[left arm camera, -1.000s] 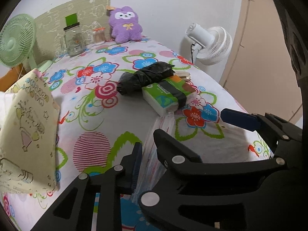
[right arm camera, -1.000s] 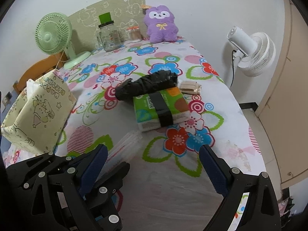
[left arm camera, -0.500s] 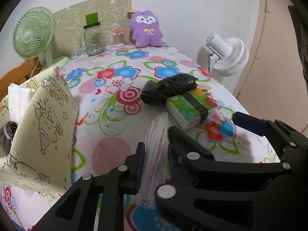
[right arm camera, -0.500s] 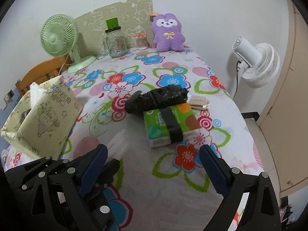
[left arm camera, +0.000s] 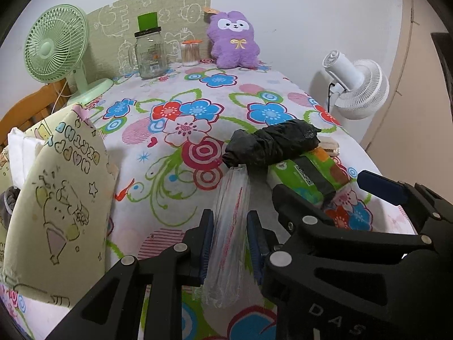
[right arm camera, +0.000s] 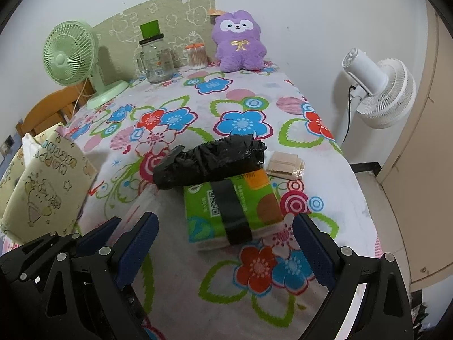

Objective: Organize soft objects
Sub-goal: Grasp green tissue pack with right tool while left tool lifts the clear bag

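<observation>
Left tongs clench a clear plastic packet. Right tongs gape wide, empty, the green tissue pack just ahead between their tips.

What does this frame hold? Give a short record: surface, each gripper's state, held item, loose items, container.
surface: floral tablecloth
left gripper: shut on clear plastic packet
right gripper: open, nothing between the pads
loose items: black bundle lying against green tissue pack; small wooden-stick pack beside them
container: yellow fabric bin, at the table's left edge
</observation>
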Demonstrator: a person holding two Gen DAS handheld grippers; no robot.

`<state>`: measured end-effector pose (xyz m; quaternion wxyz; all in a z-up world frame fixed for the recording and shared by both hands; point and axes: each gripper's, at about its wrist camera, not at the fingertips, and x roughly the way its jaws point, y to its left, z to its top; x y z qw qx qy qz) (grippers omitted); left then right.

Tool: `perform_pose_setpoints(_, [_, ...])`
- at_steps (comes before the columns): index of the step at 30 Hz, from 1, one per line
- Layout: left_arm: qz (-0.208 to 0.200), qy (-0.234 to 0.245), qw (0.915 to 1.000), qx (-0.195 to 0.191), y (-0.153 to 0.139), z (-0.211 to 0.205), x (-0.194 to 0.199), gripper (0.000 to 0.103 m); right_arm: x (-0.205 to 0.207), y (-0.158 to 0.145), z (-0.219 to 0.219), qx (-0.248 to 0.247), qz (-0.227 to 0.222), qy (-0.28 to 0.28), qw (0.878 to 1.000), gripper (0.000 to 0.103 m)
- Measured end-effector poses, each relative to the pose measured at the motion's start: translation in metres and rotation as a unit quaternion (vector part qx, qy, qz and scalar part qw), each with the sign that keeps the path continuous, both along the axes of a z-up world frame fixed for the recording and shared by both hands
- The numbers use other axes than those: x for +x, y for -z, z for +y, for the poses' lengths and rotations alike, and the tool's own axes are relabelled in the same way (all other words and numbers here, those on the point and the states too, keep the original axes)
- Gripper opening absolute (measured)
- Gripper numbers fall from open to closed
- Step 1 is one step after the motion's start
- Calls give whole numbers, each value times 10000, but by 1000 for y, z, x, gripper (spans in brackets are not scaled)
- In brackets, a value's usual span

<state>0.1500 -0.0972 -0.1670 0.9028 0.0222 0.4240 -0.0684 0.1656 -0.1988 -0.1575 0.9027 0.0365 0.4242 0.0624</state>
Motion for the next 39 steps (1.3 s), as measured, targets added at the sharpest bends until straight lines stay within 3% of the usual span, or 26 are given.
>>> perform_pose_setpoints(4, [14,-32,10000,61,1,-1,3,23,8,4,-1,-23,43,2,10000,96])
perform_pose_setpoints(12, [63,-22,9999,113,3,-3,4,24,17,15,-2,105,296,-27,9995,76])
perform_pose_setpoints(15, [65,-18,9999,105,3,-3,4,24,16,13,0,68,289,-51,9995,73])
perform_pose_setpoints(26, [105,25,9999,22,-1,-2,-4,23,4,1,7,75,225,-106,9997,72])
perform_pose_setpoints(39, [-132,58,9999,-63,-23,4,-22,23,-16,-24,14,38,-20,-67,10000,72])
